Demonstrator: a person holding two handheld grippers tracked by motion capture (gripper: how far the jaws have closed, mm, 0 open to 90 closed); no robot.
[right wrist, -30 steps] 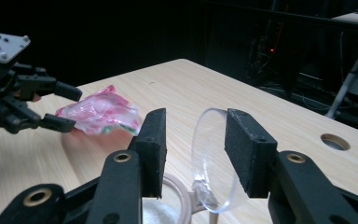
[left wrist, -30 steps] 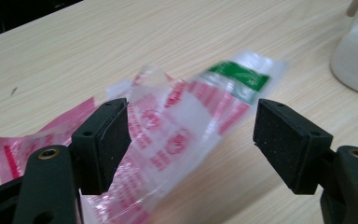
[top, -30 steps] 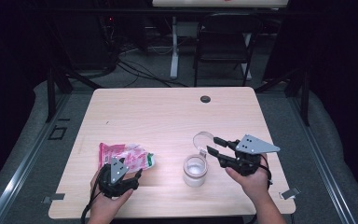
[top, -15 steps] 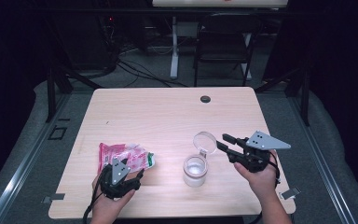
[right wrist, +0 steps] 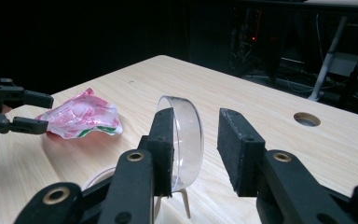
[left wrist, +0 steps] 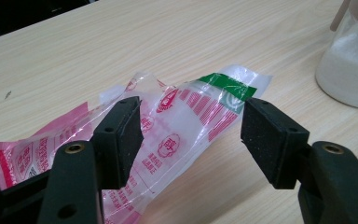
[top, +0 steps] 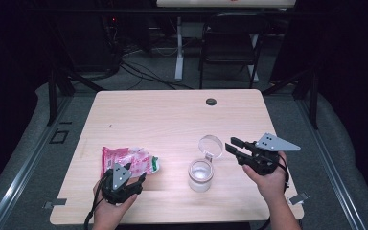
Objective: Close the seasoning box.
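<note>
- the left gripper (top: 140,178), jaws apart and just been closing, straddles the plastic bag (top: 129,159) at seven o'clock on the table (top: 172,120); not yet pinched.
- the right gripper (top: 232,146), also apart and closing, brackets the jar's (top: 201,175) raised lid (top: 211,145) at five o'clock.
- next, likely: clamp both.

High view: fixed overhead, facing forward and down over the whole pale wooden desk (top: 172,120). Claw views: low, close above the desktop, sharing the crumpled pink-and-clear plastic bag (left wrist: 177,116) with it.
</note>
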